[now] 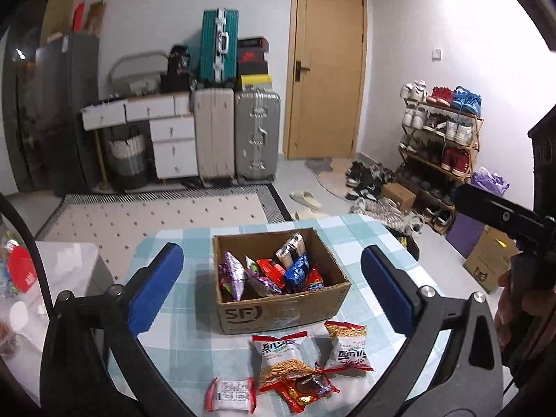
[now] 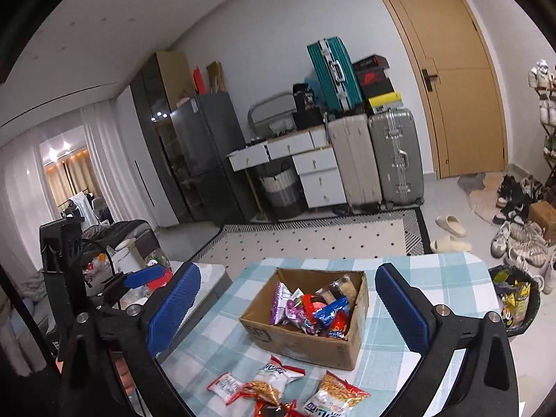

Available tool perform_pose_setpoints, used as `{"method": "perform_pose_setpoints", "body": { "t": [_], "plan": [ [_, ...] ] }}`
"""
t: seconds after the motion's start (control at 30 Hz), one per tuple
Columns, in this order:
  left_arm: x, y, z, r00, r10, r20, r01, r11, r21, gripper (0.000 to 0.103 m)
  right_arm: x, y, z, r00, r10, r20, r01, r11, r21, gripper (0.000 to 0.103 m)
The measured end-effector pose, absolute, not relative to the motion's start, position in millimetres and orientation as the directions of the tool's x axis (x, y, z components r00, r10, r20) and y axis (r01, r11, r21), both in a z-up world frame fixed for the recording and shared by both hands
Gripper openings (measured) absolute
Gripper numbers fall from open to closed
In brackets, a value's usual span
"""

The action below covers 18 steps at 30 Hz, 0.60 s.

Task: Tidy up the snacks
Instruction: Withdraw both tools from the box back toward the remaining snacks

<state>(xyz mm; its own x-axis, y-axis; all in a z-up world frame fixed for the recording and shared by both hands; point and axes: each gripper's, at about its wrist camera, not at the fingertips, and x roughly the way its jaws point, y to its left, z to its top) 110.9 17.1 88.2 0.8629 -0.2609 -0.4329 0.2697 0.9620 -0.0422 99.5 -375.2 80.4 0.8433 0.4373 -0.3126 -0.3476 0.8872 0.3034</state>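
Each hand-held gripper, left (image 1: 271,279) and right (image 2: 288,307), is hanging wide apart, empty, above the tabletop (image 1: 180,243). Several snack packets (image 1: 278,361) are lying loose before the cardboard box (image 1: 278,309); overlapping wrappers risk a double or slipping pickup.

Home: suitcases (image 1: 257,135), shoe rack (image 1: 441,132), fridge (image 2: 208,149)

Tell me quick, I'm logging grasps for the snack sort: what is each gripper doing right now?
Left gripper: open, holding nothing, above the cardboard box.
Right gripper: open, holding nothing.
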Motion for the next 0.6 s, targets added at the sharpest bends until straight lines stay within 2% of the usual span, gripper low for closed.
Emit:
{"method": "perform_pose_setpoints", "body": {
  "t": [0.13,0.33,0.4,0.6],
  "plan": [
    [80.3,26.6,88.4,0.876,-0.241,-0.417,0.246,0.968,-0.043,0.102,74.5,-371.2,79.0,0.853,0.428,-0.298,-0.357,0.896,0.265,0.102],
    [50.5,48.6,61.9,0.845,-0.195,-0.499,0.166,0.981,-0.104,0.102,47.8,-366.0,54.6,0.847,0.434,-0.306,-0.382,0.899,0.214,0.103],
    [38.0,56.0,49.8,0.848,-0.202,-0.491,0.159,0.979,-0.128,0.102,38.6,-362.5,39.5,0.848,0.420,-0.324,-0.377,0.907,0.191,0.103],
    [35.6,59.8,10.7,0.846,-0.165,-0.507,0.131,0.986,-0.102,0.102,28.2,-352.9,-6.6,0.830,0.412,-0.375,-0.366,0.911,0.190,0.103]
  ]
}}
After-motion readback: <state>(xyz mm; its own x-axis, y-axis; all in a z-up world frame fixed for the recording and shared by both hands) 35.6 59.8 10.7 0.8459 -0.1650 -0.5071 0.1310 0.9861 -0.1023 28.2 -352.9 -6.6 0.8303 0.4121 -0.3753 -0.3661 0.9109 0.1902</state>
